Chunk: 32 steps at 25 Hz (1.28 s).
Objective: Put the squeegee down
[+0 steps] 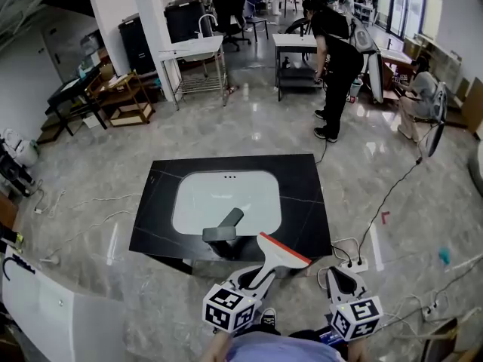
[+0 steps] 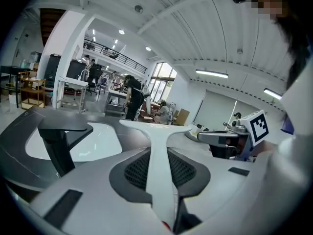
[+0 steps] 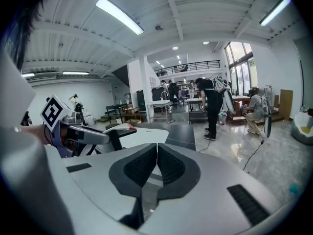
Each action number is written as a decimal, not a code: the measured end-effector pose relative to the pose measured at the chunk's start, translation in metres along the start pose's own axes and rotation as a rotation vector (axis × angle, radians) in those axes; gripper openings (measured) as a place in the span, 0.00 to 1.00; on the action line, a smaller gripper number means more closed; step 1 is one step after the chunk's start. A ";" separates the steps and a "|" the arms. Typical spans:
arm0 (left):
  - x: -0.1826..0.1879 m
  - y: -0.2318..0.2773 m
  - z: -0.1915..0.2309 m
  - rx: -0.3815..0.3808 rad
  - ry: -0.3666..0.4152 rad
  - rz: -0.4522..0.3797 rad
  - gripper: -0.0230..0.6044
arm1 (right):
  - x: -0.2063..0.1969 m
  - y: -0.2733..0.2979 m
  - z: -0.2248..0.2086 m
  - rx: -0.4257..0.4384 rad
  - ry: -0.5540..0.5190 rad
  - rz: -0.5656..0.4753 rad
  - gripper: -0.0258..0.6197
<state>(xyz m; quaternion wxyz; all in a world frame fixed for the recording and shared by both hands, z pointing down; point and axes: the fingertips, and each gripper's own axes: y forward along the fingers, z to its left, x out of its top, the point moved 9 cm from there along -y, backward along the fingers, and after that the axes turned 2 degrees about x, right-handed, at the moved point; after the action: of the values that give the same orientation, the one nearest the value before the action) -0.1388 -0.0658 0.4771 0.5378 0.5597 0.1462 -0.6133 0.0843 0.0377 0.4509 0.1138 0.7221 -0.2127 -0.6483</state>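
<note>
The squeegee (image 1: pixel 281 250), white-handled with a red-edged blade, is held in my left gripper (image 1: pixel 255 275) just off the front edge of the black countertop (image 1: pixel 302 202). In the left gripper view its handle (image 2: pixel 159 165) is clamped between the jaws, with the blade pointing forward over the counter. A white sink basin (image 1: pixel 226 198) is set in the counter, and a black faucet (image 1: pixel 224 227) stands at its front. My right gripper (image 1: pixel 341 277) hangs to the right of the counter, shut with nothing in it; its pads (image 3: pixel 168 165) meet in the right gripper view.
A person in black (image 1: pixel 336 51) bends over a table at the back. Cables and a power strip (image 1: pixel 352 264) lie on the floor by the counter's right corner. A white panel (image 1: pixel 45 308) sits at lower left. Shelves and desks line the far side.
</note>
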 end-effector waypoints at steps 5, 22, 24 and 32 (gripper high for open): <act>0.005 0.013 0.009 -0.030 -0.001 0.024 0.18 | 0.007 0.009 -0.008 -0.036 0.014 0.006 0.07; 0.024 0.064 0.040 0.028 -0.074 0.030 0.18 | 0.036 0.074 -0.070 0.021 0.012 0.039 0.07; 0.031 0.075 0.046 0.054 -0.081 0.023 0.18 | 0.045 0.089 -0.086 0.040 0.004 0.041 0.07; 0.057 0.138 0.055 0.138 -0.143 0.015 0.18 | 0.075 0.141 -0.147 0.159 -0.042 0.077 0.07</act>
<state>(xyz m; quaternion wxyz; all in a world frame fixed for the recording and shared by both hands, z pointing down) -0.0423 -0.1894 0.5058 0.5114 0.5514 0.0609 -0.6563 0.2116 -0.1372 0.4659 0.0766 0.7064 -0.2934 -0.6395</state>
